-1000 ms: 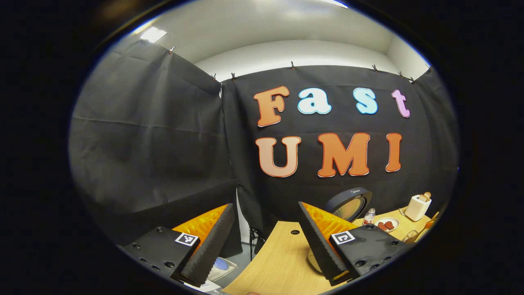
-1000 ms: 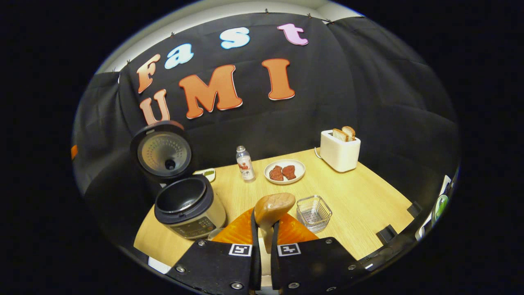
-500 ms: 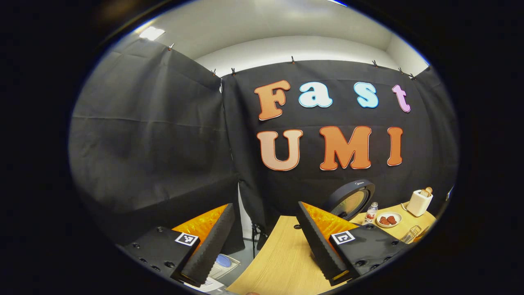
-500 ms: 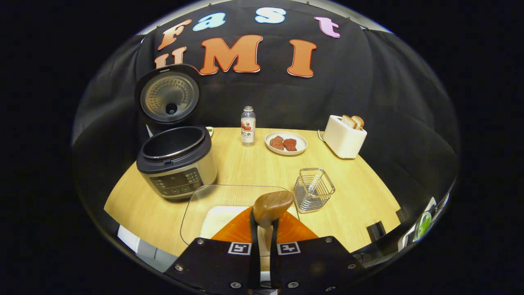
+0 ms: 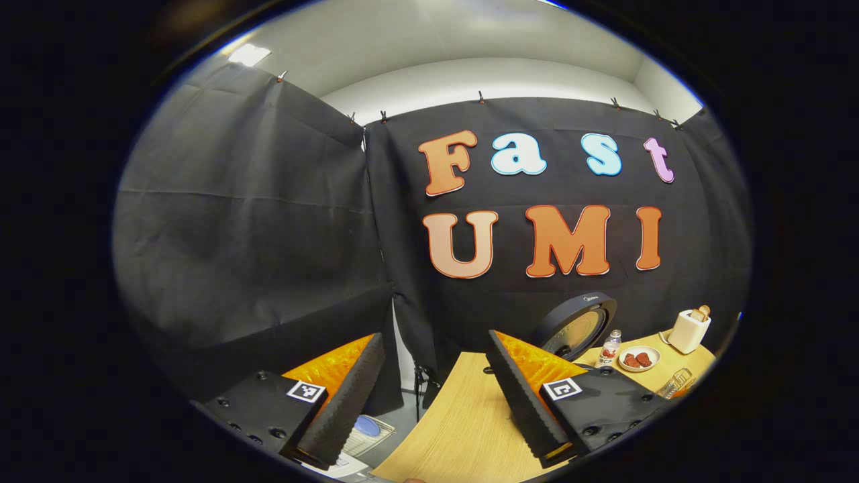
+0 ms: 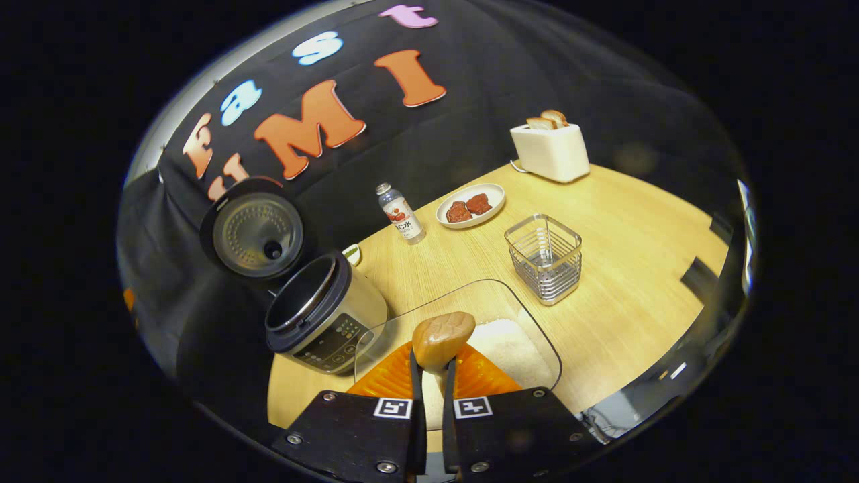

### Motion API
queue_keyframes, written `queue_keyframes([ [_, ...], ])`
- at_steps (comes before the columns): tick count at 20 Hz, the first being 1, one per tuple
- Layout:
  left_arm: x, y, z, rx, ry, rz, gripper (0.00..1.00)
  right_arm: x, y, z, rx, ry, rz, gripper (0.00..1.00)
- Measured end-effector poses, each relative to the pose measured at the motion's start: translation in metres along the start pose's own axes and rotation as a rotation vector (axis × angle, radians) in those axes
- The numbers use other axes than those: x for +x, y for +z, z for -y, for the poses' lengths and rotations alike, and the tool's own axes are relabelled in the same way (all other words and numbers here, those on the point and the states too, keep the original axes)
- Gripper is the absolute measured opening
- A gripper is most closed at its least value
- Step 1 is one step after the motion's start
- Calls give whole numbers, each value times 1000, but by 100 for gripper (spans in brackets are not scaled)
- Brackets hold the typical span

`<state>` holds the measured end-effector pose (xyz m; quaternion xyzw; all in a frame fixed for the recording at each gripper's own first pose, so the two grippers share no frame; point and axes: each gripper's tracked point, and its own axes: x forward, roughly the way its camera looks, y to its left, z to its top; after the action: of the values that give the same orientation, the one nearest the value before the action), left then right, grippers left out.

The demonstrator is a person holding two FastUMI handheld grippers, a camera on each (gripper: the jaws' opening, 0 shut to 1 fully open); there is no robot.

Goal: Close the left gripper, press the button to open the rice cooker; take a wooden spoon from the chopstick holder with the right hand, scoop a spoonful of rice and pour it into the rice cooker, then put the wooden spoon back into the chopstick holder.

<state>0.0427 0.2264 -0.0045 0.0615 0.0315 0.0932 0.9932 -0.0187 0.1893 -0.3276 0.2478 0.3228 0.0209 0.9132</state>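
My right gripper (image 6: 430, 376) is shut on the wooden spoon (image 6: 443, 338), whose bowl stands just past the fingertips, above a clear dish of white rice (image 6: 513, 349). The rice cooker (image 6: 322, 315) stands open to the left, its lid (image 6: 251, 228) tipped back and its dark pot showing no rice. The wire chopstick holder (image 6: 545, 257) stands beyond the dish on the right. My left gripper (image 5: 429, 396) is open, held off the table's left end, pointing at the booth wall. The cooker's raised lid (image 5: 576, 324) shows in the left gripper view.
On the wooden table (image 6: 637, 255) stand a small bottle (image 6: 400, 213), a plate with red pieces (image 6: 470, 205) and a white toaster with bread (image 6: 549, 149). A small white dish (image 6: 351, 253) sits behind the cooker. The table edge (image 5: 416, 429) lies beneath my left gripper.
The right gripper view has tilted and swung, so the cooker now lies lower left and the rice dish sits closer under the spoon. The left gripper has hardly moved.
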Motion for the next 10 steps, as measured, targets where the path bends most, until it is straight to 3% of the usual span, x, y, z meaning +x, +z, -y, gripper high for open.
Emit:
queue_keyframes([
  [5, -4, 4, 6, 6, 4, 13, 97, 3, 3, 12, 322, 79, -35, 9],
  [10, -7, 8, 14, -3, -2, 20, 97, -5, 11, 25, 437, 105, -35, 8],
])
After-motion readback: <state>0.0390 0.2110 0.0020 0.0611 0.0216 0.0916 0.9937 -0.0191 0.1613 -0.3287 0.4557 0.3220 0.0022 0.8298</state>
